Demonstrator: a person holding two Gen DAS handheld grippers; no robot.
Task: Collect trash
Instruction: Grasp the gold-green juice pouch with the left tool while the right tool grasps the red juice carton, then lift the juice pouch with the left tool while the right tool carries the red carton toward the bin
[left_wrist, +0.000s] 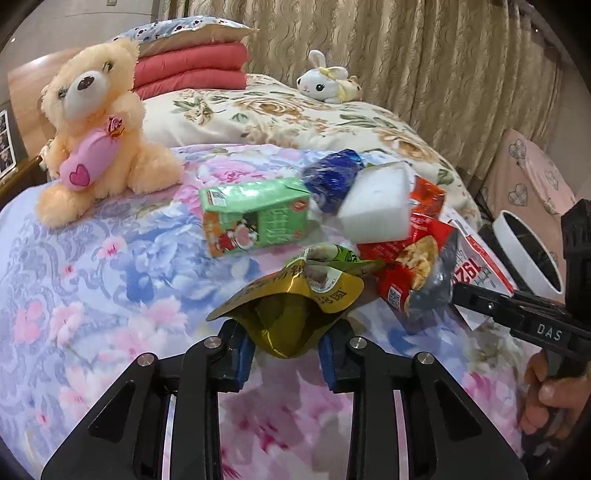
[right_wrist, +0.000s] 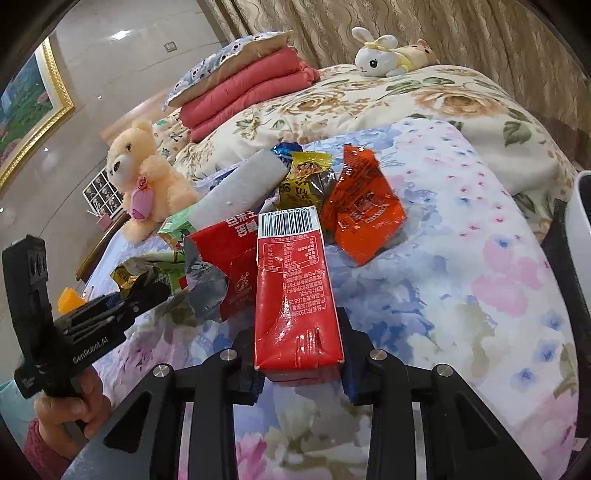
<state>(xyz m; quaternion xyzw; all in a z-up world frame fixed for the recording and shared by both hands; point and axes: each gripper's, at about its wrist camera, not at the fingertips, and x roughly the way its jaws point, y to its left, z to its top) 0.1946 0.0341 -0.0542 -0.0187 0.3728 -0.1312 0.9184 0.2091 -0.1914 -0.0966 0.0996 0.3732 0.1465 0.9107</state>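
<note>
On bed — red carton (right_wrist: 295, 291) base hidden between right tongs (right_wrist: 301, 373).

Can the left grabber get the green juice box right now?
Probably not yet. The left gripper is already shut on a crumpled gold foil snack bag, which also hangs between it and the green cardboard juice box lying farther back on the flowered bedspread.

"DAS" on right gripper (left_wrist: 458, 291), "GenRobot.AI" on left gripper (right_wrist: 147, 291)
</note>
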